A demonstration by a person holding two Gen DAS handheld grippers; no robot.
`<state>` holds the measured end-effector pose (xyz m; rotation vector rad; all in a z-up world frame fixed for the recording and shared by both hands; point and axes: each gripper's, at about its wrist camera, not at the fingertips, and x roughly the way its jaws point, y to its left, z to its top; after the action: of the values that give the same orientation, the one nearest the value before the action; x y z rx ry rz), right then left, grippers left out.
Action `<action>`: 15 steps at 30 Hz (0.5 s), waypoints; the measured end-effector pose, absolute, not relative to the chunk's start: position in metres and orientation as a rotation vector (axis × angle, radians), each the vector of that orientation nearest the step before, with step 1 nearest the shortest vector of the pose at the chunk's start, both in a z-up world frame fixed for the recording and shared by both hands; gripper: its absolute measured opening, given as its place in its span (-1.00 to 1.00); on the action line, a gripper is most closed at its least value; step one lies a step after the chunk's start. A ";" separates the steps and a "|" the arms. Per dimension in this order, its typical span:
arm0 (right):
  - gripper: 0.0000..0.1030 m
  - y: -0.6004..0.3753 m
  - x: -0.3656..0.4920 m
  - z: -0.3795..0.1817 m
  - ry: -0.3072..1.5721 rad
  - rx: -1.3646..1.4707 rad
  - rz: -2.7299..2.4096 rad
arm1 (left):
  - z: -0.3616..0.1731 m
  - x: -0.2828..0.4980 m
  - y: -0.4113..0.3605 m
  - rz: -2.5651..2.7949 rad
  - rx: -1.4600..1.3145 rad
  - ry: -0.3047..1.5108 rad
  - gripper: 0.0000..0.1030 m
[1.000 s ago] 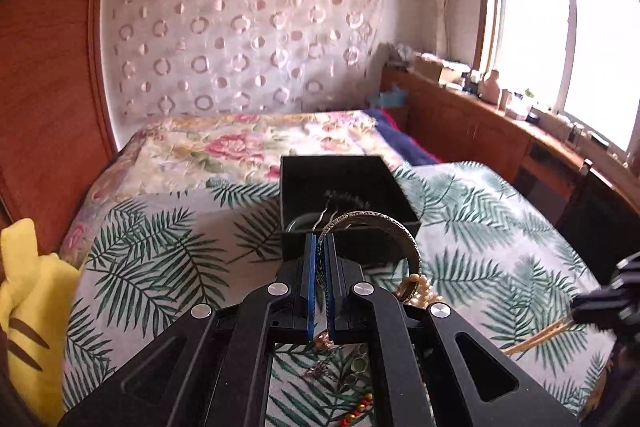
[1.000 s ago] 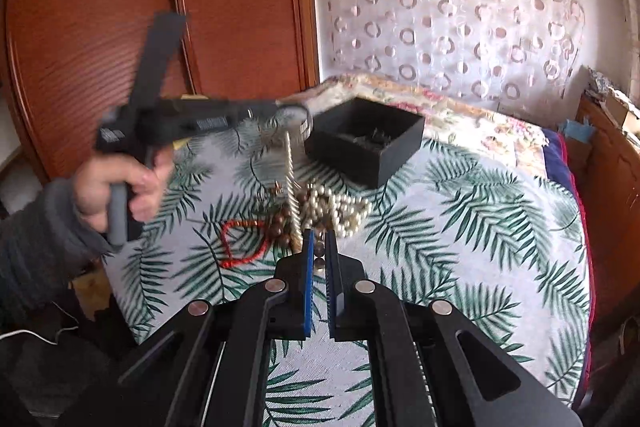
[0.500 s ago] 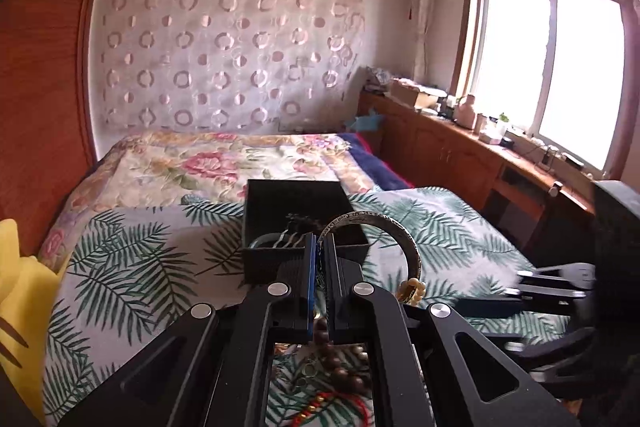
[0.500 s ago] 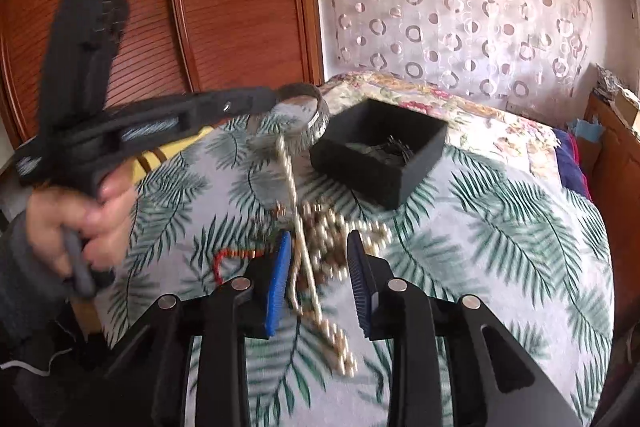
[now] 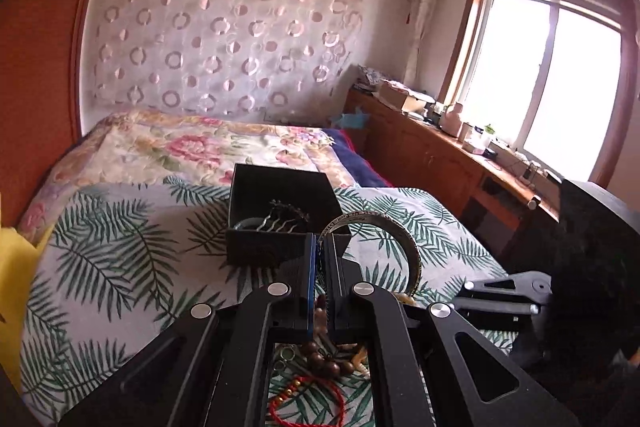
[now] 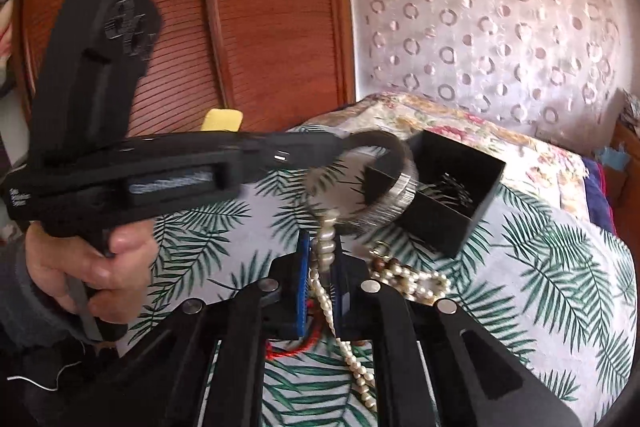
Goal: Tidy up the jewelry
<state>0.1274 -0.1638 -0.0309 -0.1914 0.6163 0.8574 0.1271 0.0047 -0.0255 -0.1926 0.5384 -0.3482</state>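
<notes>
1. Bangle (image 5: 376,243) hangs clamped in the left gripper (image 5: 319,255), lifted just short of the black box (image 5: 280,195) on the bedspread (image 5: 120,247).
2. Right gripper (image 6: 323,259), empty and shut a second ago, has swung open and is closing around the pearl necklace (image 6: 326,251) snagged on the bangle.
3. Untangling likely comes before boxing the bangle.

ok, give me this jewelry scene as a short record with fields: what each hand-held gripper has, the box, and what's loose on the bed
left hand-held gripper: shut on silver bangle, held up
right hand-held gripper: closing, pearl necklace between its pads
black box: open, on leaf-print bedspread, hair pins inside
loose: wooden bead bracelet, red cord bracelet
</notes>
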 end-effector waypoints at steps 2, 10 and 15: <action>-0.79 -0.158 0.124 -0.032 0.620 -0.203 0.862 | -0.027 0.126 0.006 -0.353 -0.205 0.541 -0.95; -0.77 -0.148 0.126 -0.041 0.665 -0.183 0.859 | -0.027 0.126 0.008 -0.342 -0.224 0.530 -0.95; -0.79 -0.154 0.125 -0.039 0.659 -0.147 0.846 | -0.027 0.126 0.011 -0.337 -0.236 0.523 -0.95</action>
<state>0.1251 -0.1539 -0.0392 -0.1474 0.6587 0.8461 0.1256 0.0111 -0.0271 -0.2361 0.5234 -0.3366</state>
